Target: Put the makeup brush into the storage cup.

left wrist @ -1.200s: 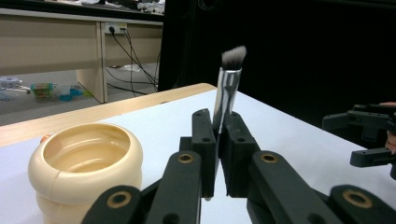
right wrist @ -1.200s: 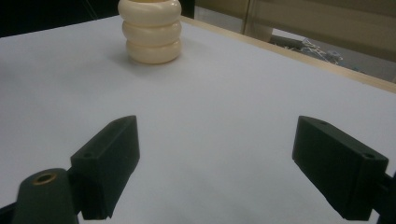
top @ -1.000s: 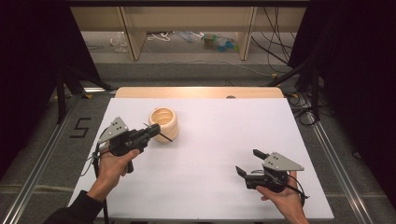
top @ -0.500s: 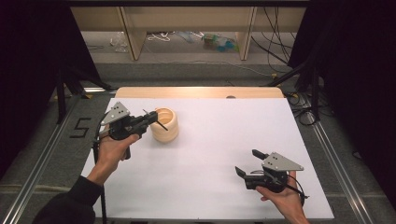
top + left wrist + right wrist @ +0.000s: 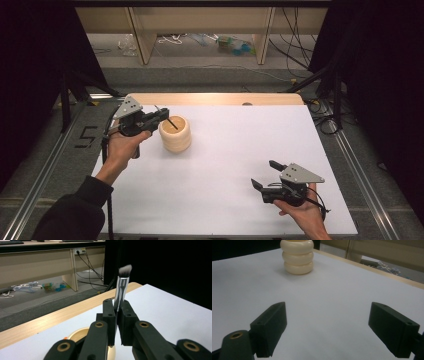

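A cream ribbed holder (image 5: 175,133) stands at the back left of the white table (image 5: 235,145); it also stands far off in the right gripper view as the holder (image 5: 297,256). My left gripper (image 5: 162,114) hovers at the holder's left rim, shut on a makeup brush (image 5: 122,286) with a silver ferrule and white-tipped bristles pointing up. The brush's dark handle (image 5: 173,123) slants down into the holder's mouth. My right gripper (image 5: 265,174) rests low at the front right, open, with nothing between its fingers (image 5: 272,325).
A wooden strip (image 5: 215,98) edges the table's far side. Beyond it lie a floor with cables and wooden furniture legs (image 5: 142,35). Metal rails (image 5: 55,160) run along both sides of the table.
My left gripper moved away from me and up, carrying the brush over the holder's left rim, its handle now dipping into the mouth. The right gripper stayed put.
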